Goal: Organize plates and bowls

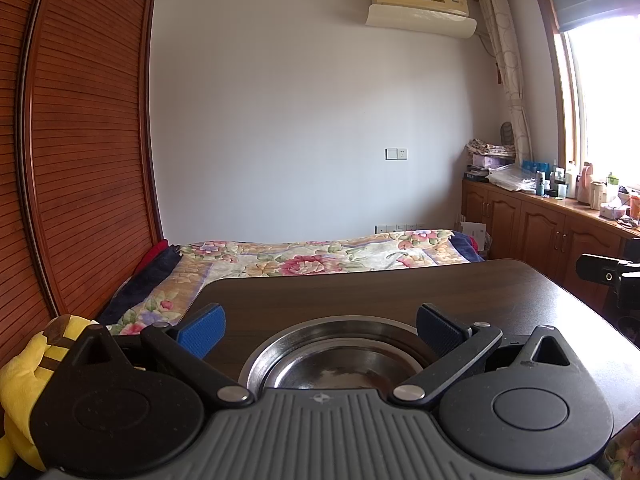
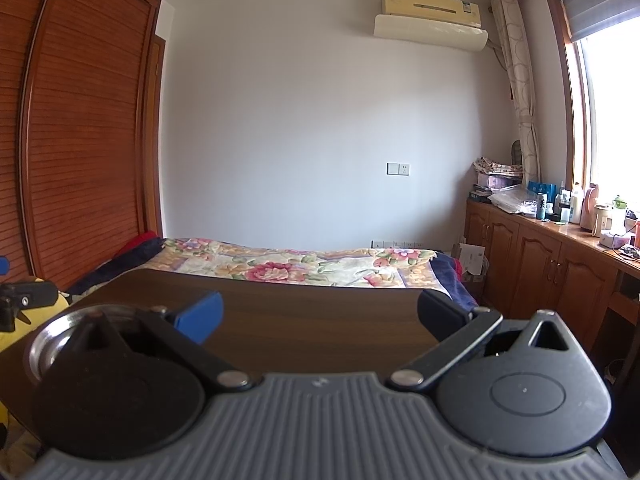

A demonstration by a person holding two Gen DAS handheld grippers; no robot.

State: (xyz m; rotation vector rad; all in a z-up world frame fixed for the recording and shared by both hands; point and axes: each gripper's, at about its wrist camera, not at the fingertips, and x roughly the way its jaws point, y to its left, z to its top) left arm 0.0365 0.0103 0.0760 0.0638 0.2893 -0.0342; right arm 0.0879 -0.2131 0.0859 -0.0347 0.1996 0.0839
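Observation:
A shiny steel plate point(image 1: 336, 364) lies on the dark wooden table point(image 1: 380, 292), right under and between the spread blue-padded fingers of my left gripper point(image 1: 320, 326), which is open and hovers just above it. In the right wrist view the same steel plate point(image 2: 52, 336) shows at the far left, mostly hidden behind the gripper's body. My right gripper point(image 2: 320, 318) is open over bare table point(image 2: 320, 320), to the right of the plate, holding nothing.
A bed with a floral blanket point(image 1: 320, 258) lies beyond the table. A wooden wardrobe point(image 1: 80, 140) stands left, low cabinets point(image 1: 552, 236) with bottles right. A yellow plush toy point(image 1: 24, 376) sits at the table's left. A black camera mount point(image 1: 612, 276) stands at the right edge.

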